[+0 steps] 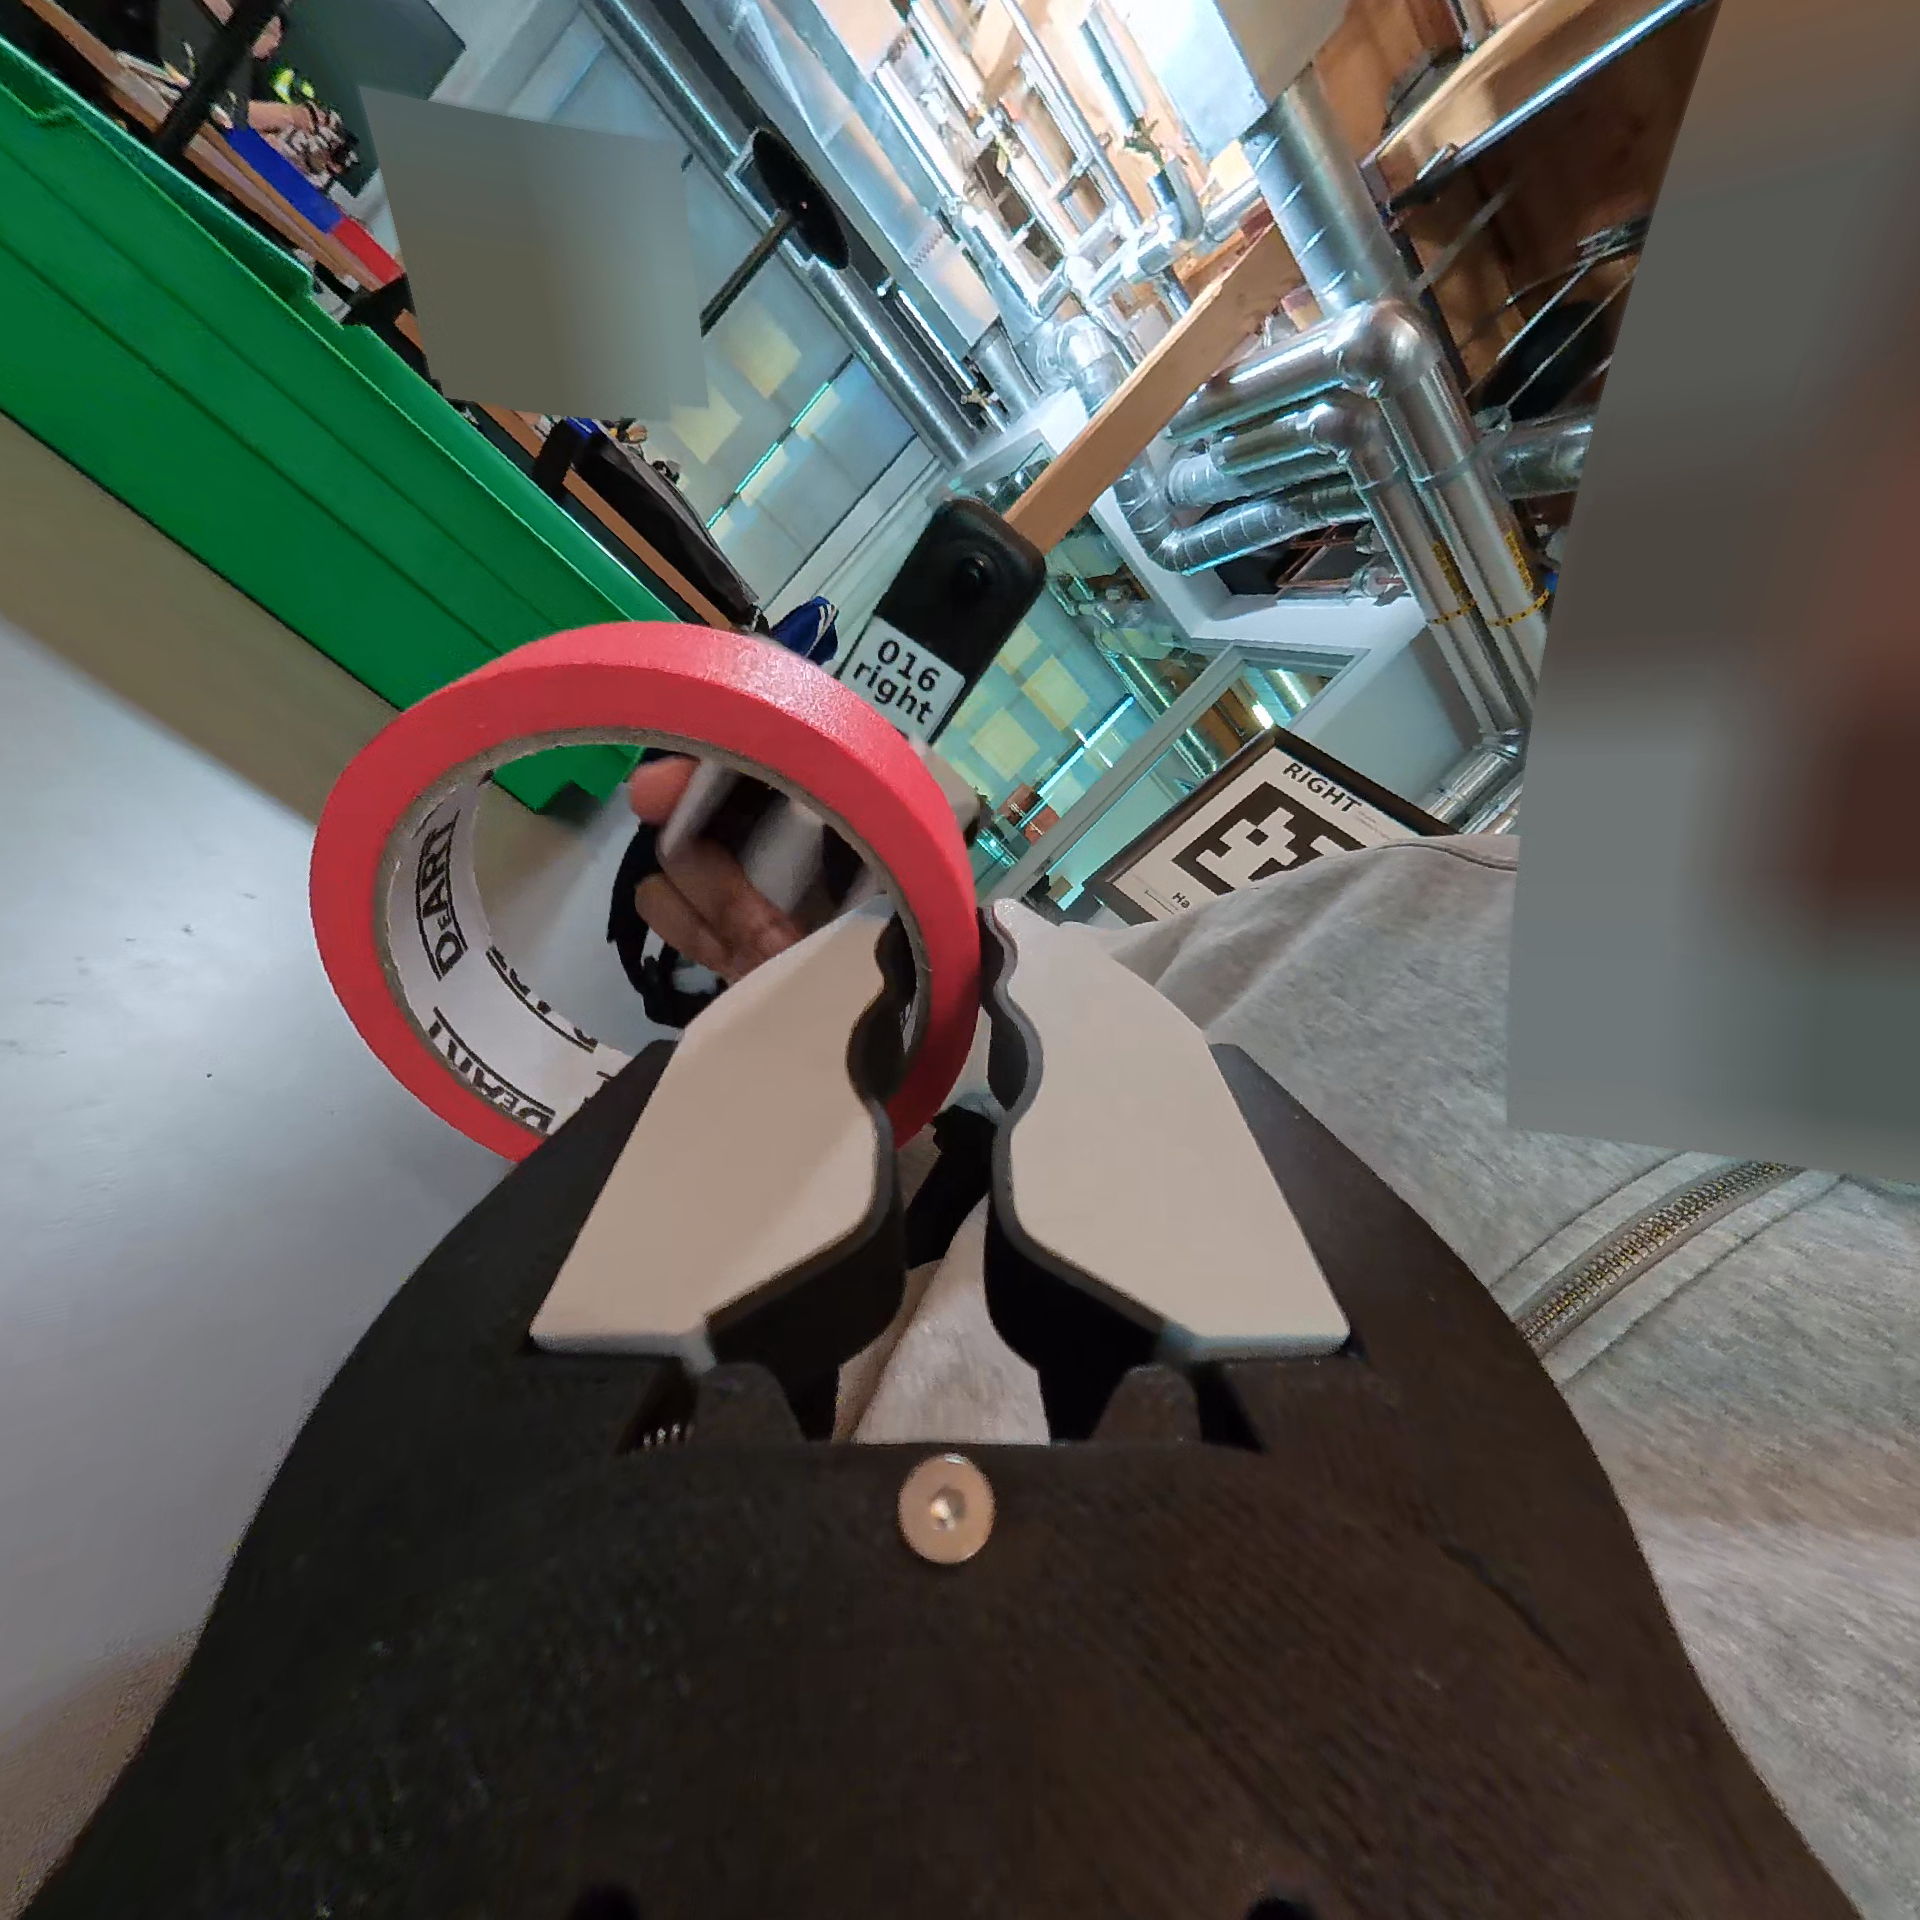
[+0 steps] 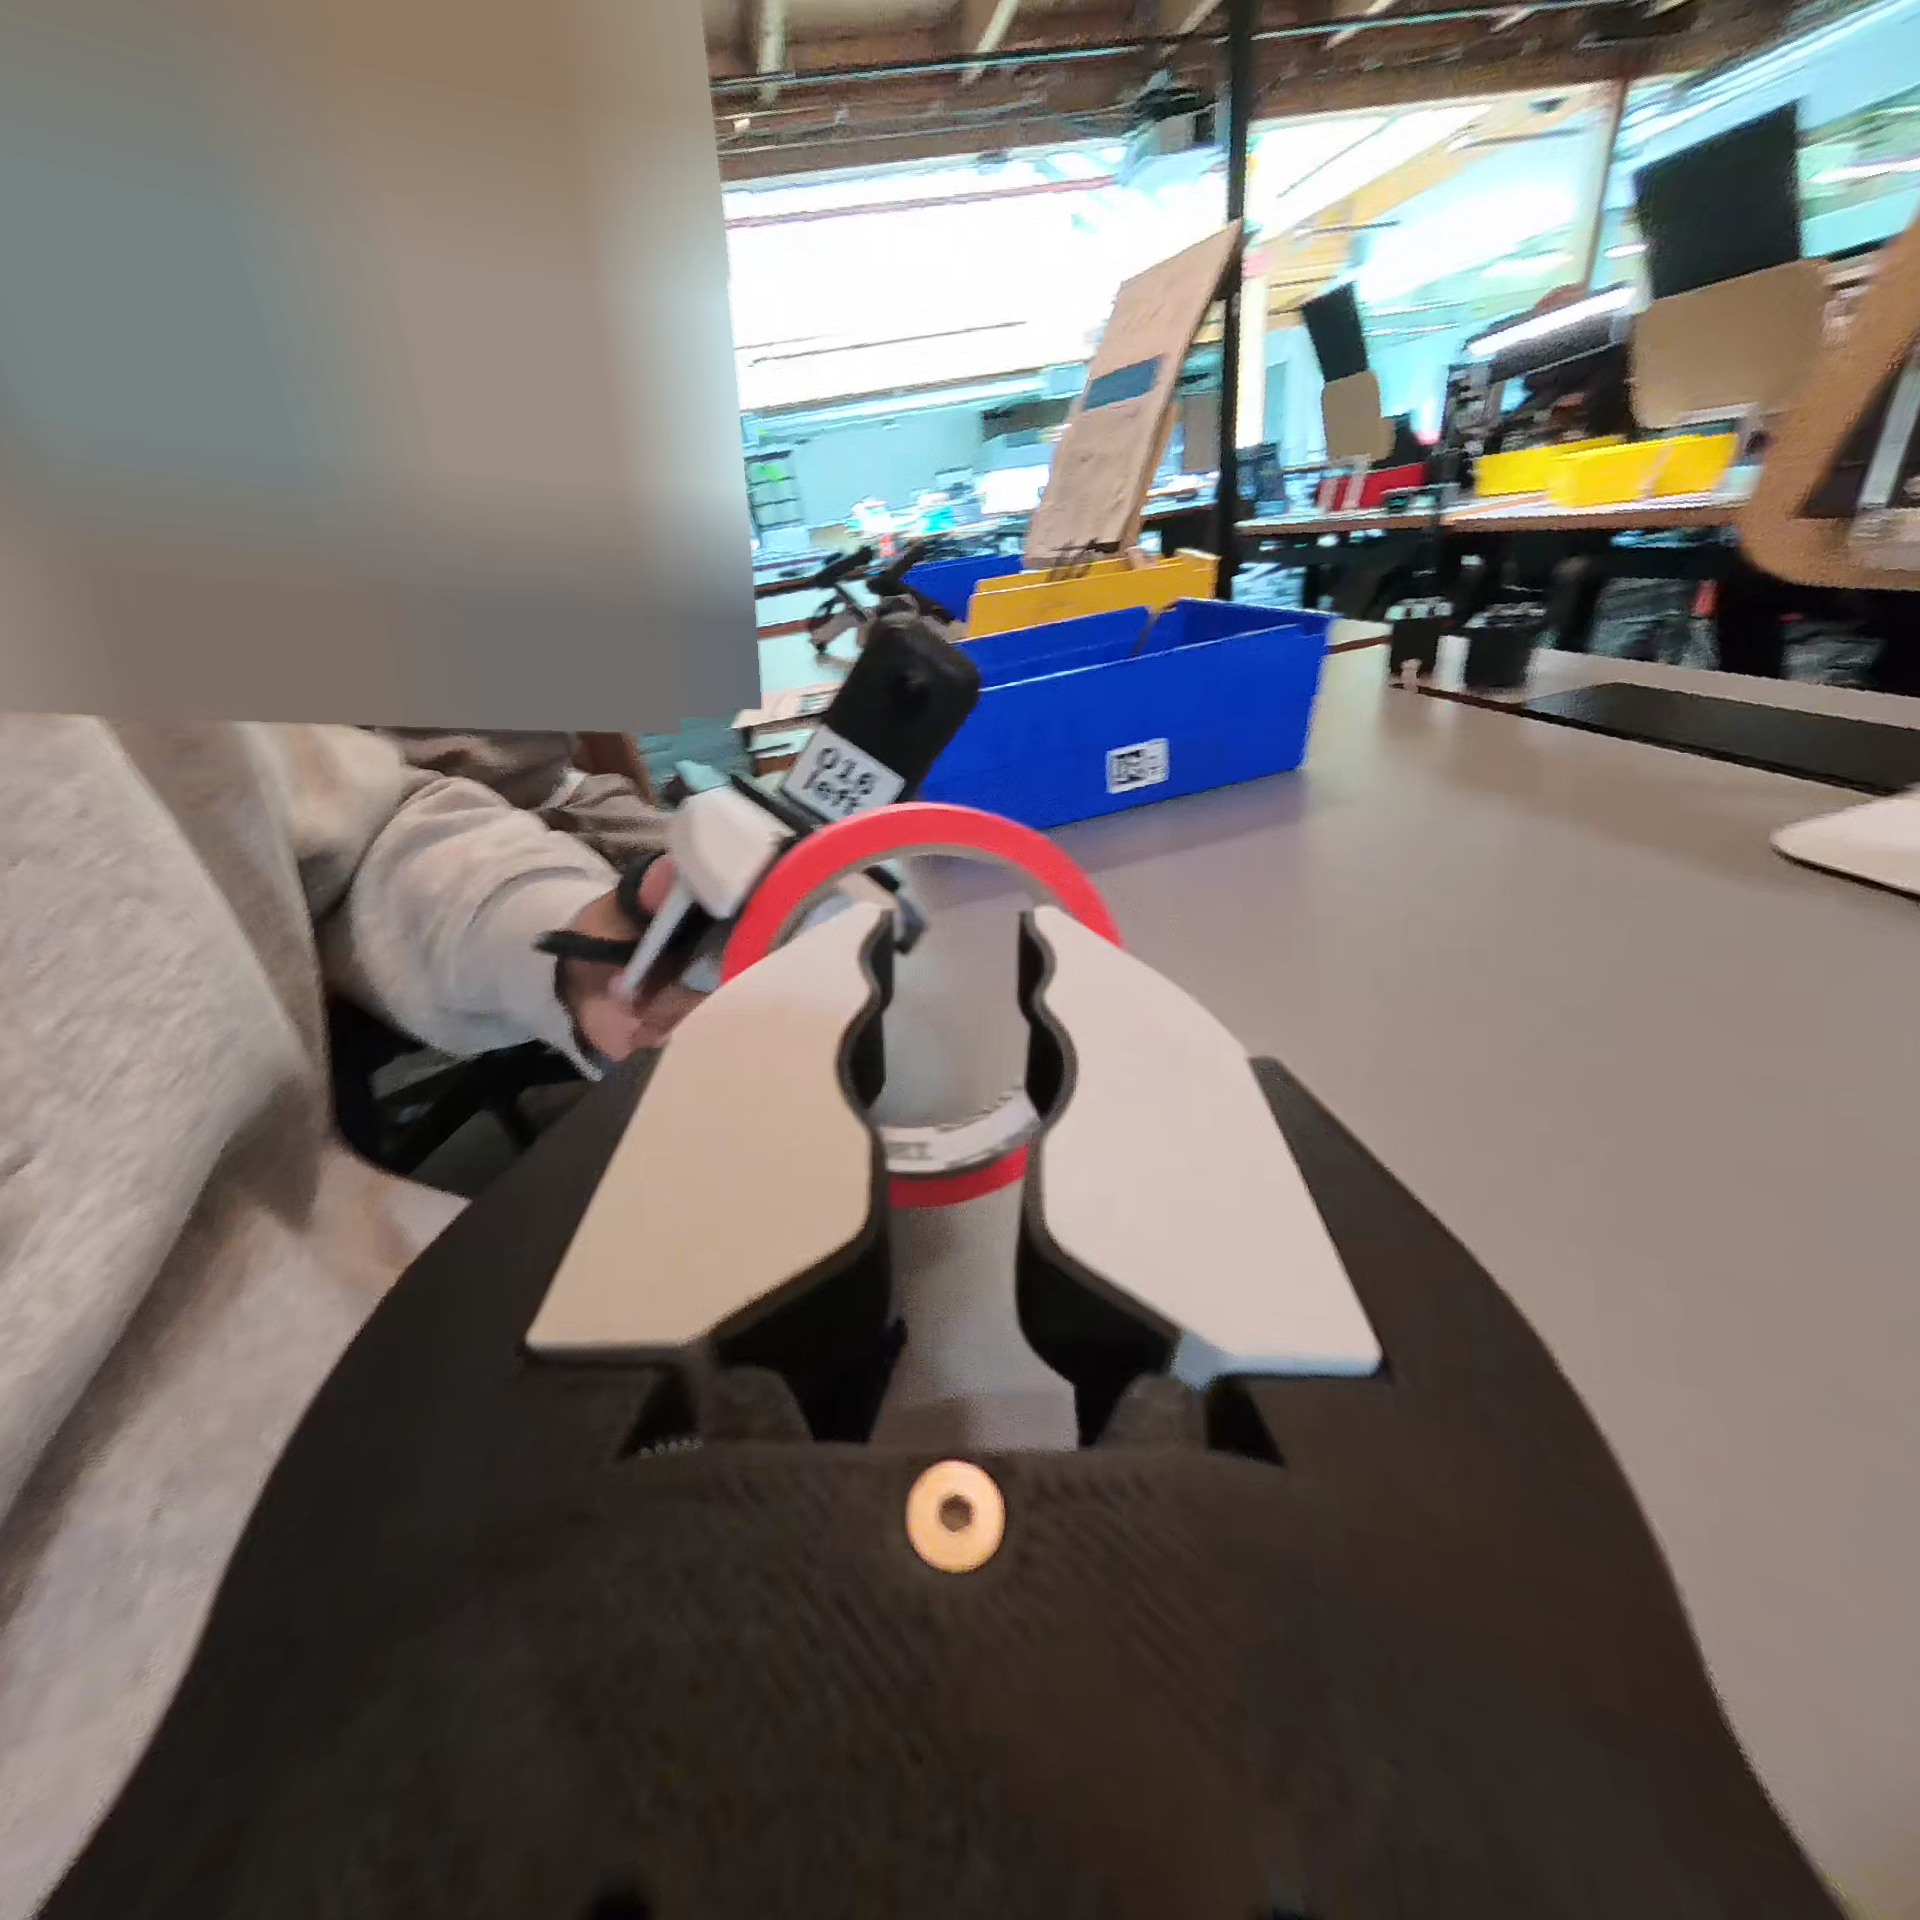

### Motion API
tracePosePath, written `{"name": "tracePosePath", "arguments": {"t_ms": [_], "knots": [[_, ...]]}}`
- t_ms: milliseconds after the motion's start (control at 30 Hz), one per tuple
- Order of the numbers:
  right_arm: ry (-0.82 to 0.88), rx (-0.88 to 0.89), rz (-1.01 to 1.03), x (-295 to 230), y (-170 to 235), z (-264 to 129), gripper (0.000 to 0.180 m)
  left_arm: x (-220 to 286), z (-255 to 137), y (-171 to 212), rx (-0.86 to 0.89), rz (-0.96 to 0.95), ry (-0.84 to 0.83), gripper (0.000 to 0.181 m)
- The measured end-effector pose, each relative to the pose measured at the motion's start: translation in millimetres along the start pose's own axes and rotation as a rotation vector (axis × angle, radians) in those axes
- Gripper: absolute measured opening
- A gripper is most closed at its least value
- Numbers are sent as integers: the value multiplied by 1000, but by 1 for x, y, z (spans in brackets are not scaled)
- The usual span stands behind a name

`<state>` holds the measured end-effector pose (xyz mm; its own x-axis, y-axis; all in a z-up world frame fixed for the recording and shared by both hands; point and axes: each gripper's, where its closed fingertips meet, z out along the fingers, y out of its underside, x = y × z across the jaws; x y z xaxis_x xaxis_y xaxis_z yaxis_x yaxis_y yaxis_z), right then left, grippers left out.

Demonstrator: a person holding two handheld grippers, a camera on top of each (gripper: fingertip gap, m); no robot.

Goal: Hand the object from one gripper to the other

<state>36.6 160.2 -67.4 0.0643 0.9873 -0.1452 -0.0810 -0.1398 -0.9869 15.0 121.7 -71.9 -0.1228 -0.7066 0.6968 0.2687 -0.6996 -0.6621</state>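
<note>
The left tongs [image 1: 940, 997] are clamped on a roll of red tape [image 1: 644, 883]. One finger sits inside the ring and the other finger sits outside it, so the red band is pinched between them near the tips. The roll is up in the air, standing on its edge, with its hole open to the camera. The inside of the ring is white with black print on it.

Through the hole, in the left wrist view, you can see a hand [image 1: 717, 914] holding the other tool, with its black camera [image 1: 971, 582] sticking up behind the tape.

The right tongs [image 2: 956, 966] are apart. The same red tape [image 2: 914, 842] is right at them: a bit of the red ring shows low in the gap between the two white fingers, and the top of the ring curves up past their tips. The fingers are not squeezing it. Beyond the tape, the left tool is in a hand [image 2: 613, 997] that comes out of a grey sleeve [image 2: 447, 873].

Under it all is a grey tabletop [image 2: 1455, 1039]. A blue bin [image 2: 1122, 727] sits farther back on it, and a yellow bin [image 2: 1081, 597] is behind that one.
</note>
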Motion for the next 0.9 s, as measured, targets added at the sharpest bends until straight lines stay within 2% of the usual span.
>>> {"name": "tracePosePath", "arguments": {"t_ms": [33, 133, 167, 233, 367, 400, 433, 600, 633, 700, 767, 900], "knots": [[35, 6, 6, 8, 0, -3, 28, 1, 1, 3, -13, -1, 4, 10], [105, -46, 46, 24, 14, -1, 42, 3, 6, 10, -50, 20, 12, 10], [96, -75, 66, 24, 22, 3, 51, 5, 7, 13, -67, 30, 16, 10], [70, -137, 102, 19, 36, 10, 55, 7, 10, 18, -98, 57, 20, 10], [47, -177, 68, 11, 42, 17, 45, 14, 16, 31, -167, 94, 47, 10], [45, -181, 62, 10, 42, 17, 36, 16, 17, 34, -181, 102, 52, 10], [46, -185, 58, 10, 43, 16, 18, 17, 18, 36, -193, 112, 59, 10], [48, -218, -10, 8, 44, 13, 13, 22, 19, 39, -205, 126, 81, 11], [50, -219, -23, 8, 43, 13, 13, 22, 19, 37, -189, 126, 80, 15], [50, -209, -32, 7, 40, 13, 12, 20, 18, 31, -147, 138, 73, 38], [51, -206, -22, 8, 39, 12, 12, 19, 16, 26, -116, 144, 60, 48], [48, -182, 36, 12, 37, 10, 12, 13, 12, 15, -60, 169, 10, 57]]}}
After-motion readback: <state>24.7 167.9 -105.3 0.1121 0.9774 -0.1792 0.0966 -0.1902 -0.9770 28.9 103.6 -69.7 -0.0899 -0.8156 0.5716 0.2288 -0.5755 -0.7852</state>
